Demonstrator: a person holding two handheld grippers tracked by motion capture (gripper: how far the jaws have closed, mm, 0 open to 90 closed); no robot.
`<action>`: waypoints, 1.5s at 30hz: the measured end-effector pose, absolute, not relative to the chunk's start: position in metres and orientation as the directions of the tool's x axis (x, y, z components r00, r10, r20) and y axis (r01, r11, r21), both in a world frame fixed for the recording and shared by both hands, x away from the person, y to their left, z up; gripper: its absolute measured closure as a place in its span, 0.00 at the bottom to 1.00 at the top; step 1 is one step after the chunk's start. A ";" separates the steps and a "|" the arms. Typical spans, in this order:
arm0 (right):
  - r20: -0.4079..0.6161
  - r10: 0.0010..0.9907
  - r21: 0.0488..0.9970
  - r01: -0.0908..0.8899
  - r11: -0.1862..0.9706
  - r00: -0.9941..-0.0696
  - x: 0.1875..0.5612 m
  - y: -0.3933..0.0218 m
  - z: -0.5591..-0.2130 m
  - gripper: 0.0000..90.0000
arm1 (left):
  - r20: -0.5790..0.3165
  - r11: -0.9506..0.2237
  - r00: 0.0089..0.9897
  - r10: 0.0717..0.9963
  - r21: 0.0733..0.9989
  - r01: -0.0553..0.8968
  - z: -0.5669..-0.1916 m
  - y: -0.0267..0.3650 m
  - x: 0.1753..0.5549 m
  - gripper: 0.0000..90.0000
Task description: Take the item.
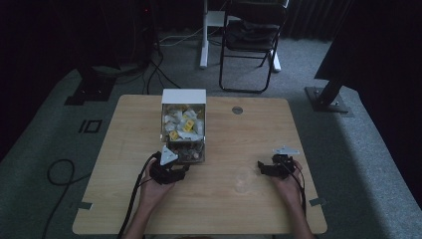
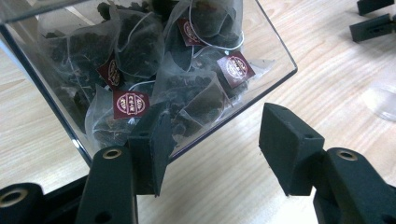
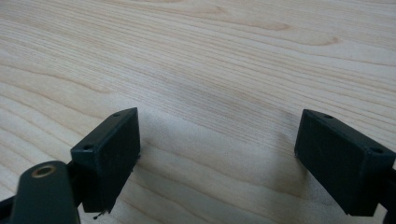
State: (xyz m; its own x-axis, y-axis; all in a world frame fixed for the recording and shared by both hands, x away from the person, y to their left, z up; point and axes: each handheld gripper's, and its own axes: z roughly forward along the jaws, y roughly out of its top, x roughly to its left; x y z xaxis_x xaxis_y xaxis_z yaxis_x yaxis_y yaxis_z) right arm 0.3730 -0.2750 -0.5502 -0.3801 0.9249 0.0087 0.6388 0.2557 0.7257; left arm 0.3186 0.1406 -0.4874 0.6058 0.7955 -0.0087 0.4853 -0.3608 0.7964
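Tea bags (image 2: 140, 70) fill the near end of a clear plastic box (image 1: 183, 130) that stands on the wooden table (image 1: 239, 209), slightly toward eleven o'clock from the table's middle. In the left gripper view they are see-through pouches of dark leaf, each with a dark red tag (image 2: 130, 103), packed against the box's clear wall. The far end of the box, at twelve o'clock, holds paler bags and some yellow tags under a white lid (image 1: 183, 95) that stands raised.

My left gripper (image 2: 212, 140) sits at the box's near corner, at about seven o'clock from the box in the high view. Its jaws stand partly apart and grip nothing: one reaches up in front of the clear wall, just beside the bags, and the other stands over bare wood outside the corner. Whether the first jaw touches the wall I cannot tell.

My right gripper (image 3: 217, 154) sits well apart from the box, at four o'clock from it, with wide-open jaws over bare wood and nothing between them.

A small clear cup (image 1: 244, 178) stands on the table between my two grippers, nearer the right one.
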 end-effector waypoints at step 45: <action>0.009 0.925 0.726 0.639 0.255 -0.380 0.373 -0.275 -0.550 0.16 | -0.003 -0.336 0.575 0.818 0.809 0.483 -0.471 0.144 0.315 1.00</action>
State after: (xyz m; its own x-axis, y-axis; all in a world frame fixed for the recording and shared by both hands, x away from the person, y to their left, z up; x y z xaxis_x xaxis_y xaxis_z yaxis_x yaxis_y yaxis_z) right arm 0.3731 -0.2750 -0.5502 -0.3796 0.9251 0.0093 0.6392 0.2551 0.7255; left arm 0.3153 0.1443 -0.4711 0.5745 0.8185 -0.0027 0.4829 -0.3363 0.8085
